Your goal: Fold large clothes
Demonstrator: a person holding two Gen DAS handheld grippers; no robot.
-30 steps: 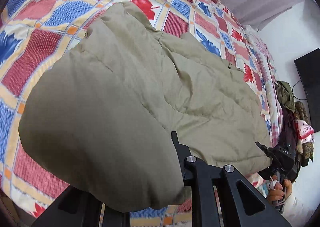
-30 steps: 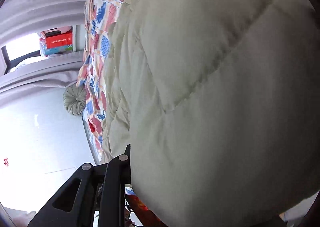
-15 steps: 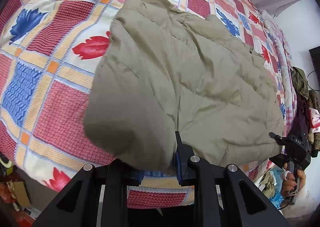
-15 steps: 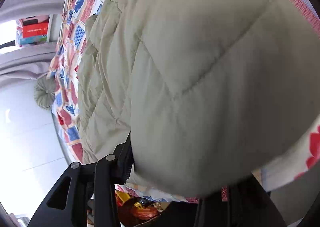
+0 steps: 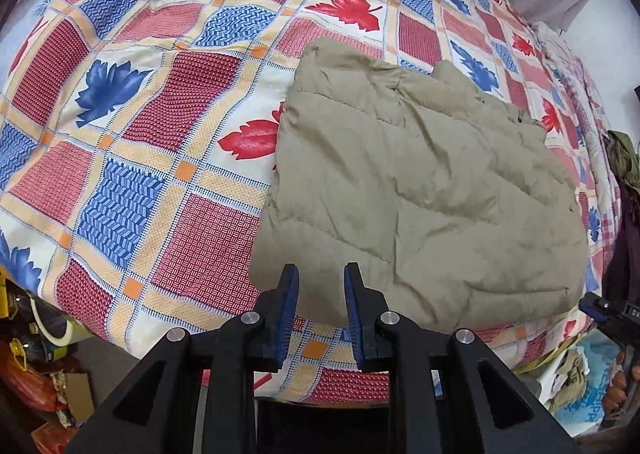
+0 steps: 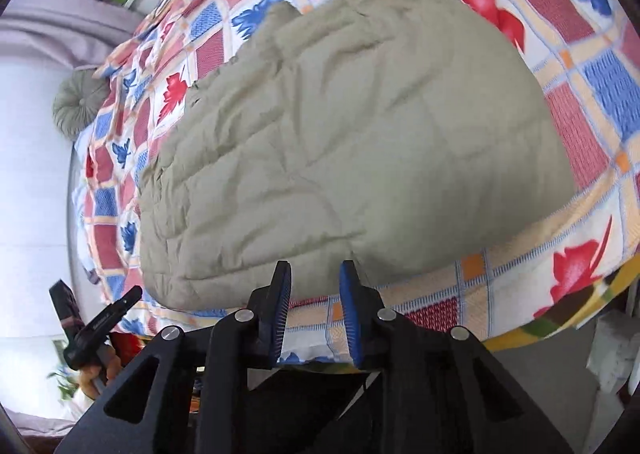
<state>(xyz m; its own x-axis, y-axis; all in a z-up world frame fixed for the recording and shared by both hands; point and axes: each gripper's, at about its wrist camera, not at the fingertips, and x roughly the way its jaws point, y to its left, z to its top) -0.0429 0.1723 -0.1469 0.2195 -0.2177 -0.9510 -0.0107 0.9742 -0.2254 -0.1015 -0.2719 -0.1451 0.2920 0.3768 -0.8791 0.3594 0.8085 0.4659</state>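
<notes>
An olive quilted padded jacket (image 5: pixel 416 189) lies folded on the bed near its front edge, also filling the middle of the right wrist view as the jacket (image 6: pixel 352 141). My left gripper (image 5: pixel 321 274) hovers open just in front of the jacket's near left corner, nothing between its blue pads. My right gripper (image 6: pixel 315 272) is open too, at the jacket's near edge on the other side, holding nothing. In the left wrist view the right gripper's tip (image 5: pixel 600 310) shows at the far right; in the right wrist view the left gripper's tip (image 6: pixel 100 318) shows at lower left, with a hand below it.
The bed wears a patchwork cover (image 5: pixel 160 125) of red, blue and cream squares with leaf prints. A round grey cushion (image 6: pixel 78 101) sits at the bed's far end. Clutter lies on the floor (image 5: pixel 32 366) left of the bed, and clothes (image 5: pixel 622 157) hang at right.
Both grippers have let go of the jacket and pulled back from it. The raised near part dropped onto the bed, and the jacket now lies flat and folded.
</notes>
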